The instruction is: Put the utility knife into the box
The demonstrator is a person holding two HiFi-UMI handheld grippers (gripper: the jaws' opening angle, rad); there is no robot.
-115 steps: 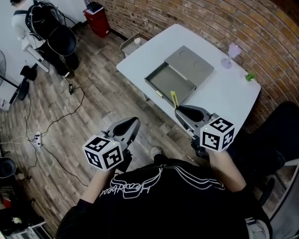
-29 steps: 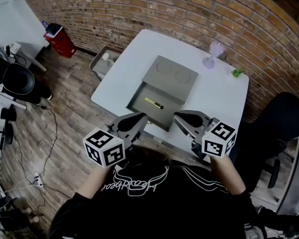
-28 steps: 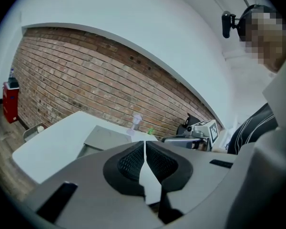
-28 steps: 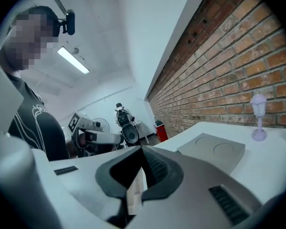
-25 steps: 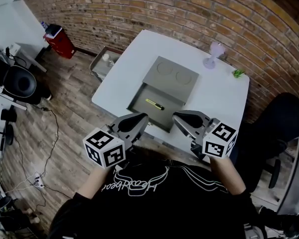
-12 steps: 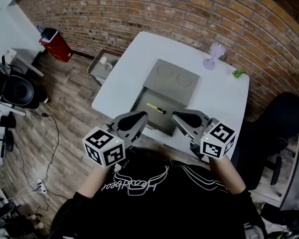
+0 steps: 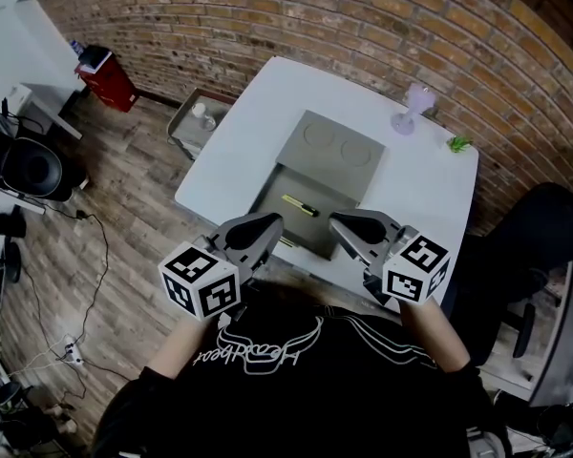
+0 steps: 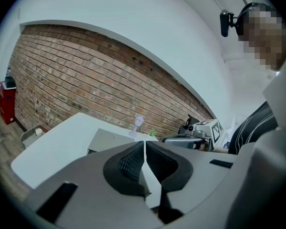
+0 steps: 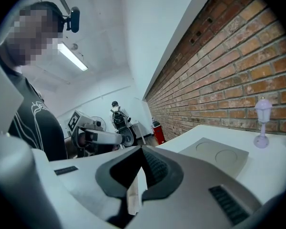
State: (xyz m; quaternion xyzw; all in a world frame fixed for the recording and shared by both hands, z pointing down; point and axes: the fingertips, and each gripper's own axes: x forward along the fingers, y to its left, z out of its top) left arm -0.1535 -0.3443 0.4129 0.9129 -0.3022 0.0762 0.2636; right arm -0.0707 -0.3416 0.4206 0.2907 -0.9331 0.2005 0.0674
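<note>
A yellow utility knife (image 7: 299,205) lies inside the open grey box (image 7: 327,221) on the white table (image 7: 258,113). The box's lid (image 7: 336,149) lies flat behind the tray, and it shows as a grey slab in the left gripper view (image 8: 106,139) and the right gripper view (image 9: 214,154). My left gripper (image 7: 266,223) and right gripper (image 7: 337,221) hover side by side at the table's near edge, just short of the box. Both are shut with nothing between the pads, as the left gripper (image 8: 144,146) and right gripper (image 9: 142,152) show close up.
A small purple lamp-like ornament (image 7: 415,106) and a green sprig (image 7: 457,143) stand at the table's far right by the brick wall. A grey tray stand (image 7: 200,122) sits left of the table, a red bin (image 7: 94,72) and black chair (image 7: 29,165) farther left.
The knife, earlier upright at my right gripper's tip by the box's front edge, now lies inside the box. Over the last second both grippers kept their place; only the view shifted slightly.
</note>
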